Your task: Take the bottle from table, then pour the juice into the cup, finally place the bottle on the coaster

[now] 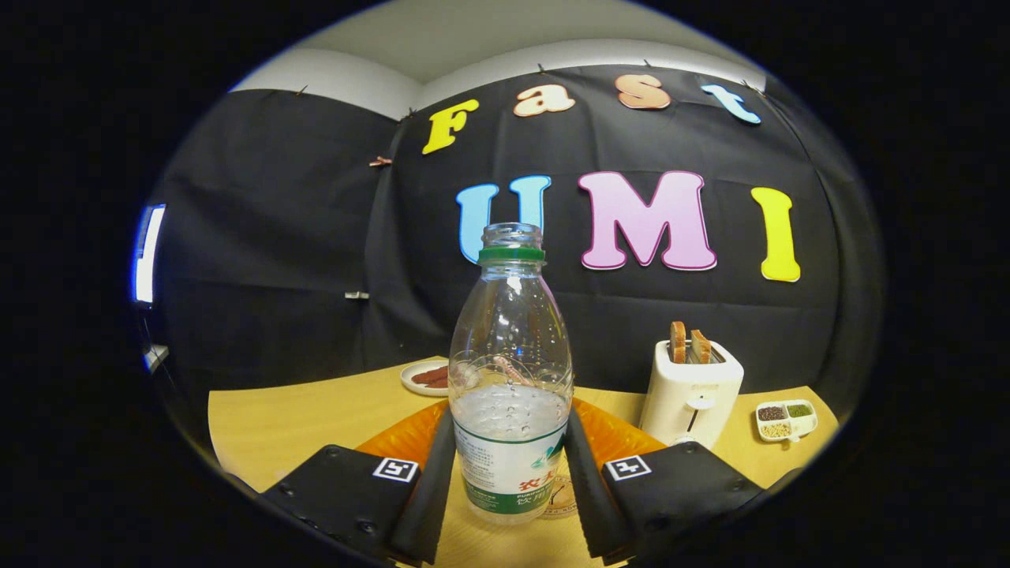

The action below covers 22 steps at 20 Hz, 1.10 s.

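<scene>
A clear plastic bottle (510,339) stands upright between my fingers, its cap off and a green ring around its neck. Clear liquid fills it to about the top of its white and green label. My gripper (509,414) is shut on the bottle, with both black fingers (432,481) pressing on the label from either side. A round brownish coaster (562,498) lies on the table just behind the bottle's base, beside the right finger. A curved glass rim shows through the bottle, but I cannot tell whether it is the cup.
An orange mat (623,434) lies on the wooden table (276,426) behind the bottle. A white toaster (692,390) holding two toast slices stands to the right, and a small divided dish of grains (785,420) lies beyond it. A white plate of brown food (426,377) sits at the back left.
</scene>
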Available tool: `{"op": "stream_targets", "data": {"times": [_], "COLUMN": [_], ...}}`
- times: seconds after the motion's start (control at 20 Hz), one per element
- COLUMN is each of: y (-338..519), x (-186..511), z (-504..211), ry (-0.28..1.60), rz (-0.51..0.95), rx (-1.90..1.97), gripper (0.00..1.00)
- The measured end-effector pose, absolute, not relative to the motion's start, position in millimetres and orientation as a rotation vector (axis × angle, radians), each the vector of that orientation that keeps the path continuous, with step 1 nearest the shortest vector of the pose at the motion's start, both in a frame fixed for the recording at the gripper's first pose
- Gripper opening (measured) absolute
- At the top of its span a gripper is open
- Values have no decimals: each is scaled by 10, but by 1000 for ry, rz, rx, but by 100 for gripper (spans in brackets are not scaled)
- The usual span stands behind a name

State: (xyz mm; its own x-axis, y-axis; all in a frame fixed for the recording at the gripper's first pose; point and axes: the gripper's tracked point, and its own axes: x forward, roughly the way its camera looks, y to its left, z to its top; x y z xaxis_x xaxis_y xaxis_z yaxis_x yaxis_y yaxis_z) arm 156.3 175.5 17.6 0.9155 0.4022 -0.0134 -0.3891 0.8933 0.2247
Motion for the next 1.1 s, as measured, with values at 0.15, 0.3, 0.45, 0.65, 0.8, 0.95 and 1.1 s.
{"op": "stream_targets", "data": {"times": [0.15, 0.3, 0.45, 0.65, 0.8, 0.95, 1.1], "y": [1687, 1646, 1624, 1637, 1645, 1666, 1678], "x": [1841, 2004, 2094, 2167, 2182, 2170, 2165], "z": [-10, -248, -379, -538, -653, -665, -681], "ry": [61, 87, 103, 128, 159, 157, 161], "rz": [362, 331, 319, 312, 306, 313, 316], "rx": [218, 177, 177, 187, 188, 167, 165], "gripper": [71, 72, 74, 74, 75, 76, 79]}}
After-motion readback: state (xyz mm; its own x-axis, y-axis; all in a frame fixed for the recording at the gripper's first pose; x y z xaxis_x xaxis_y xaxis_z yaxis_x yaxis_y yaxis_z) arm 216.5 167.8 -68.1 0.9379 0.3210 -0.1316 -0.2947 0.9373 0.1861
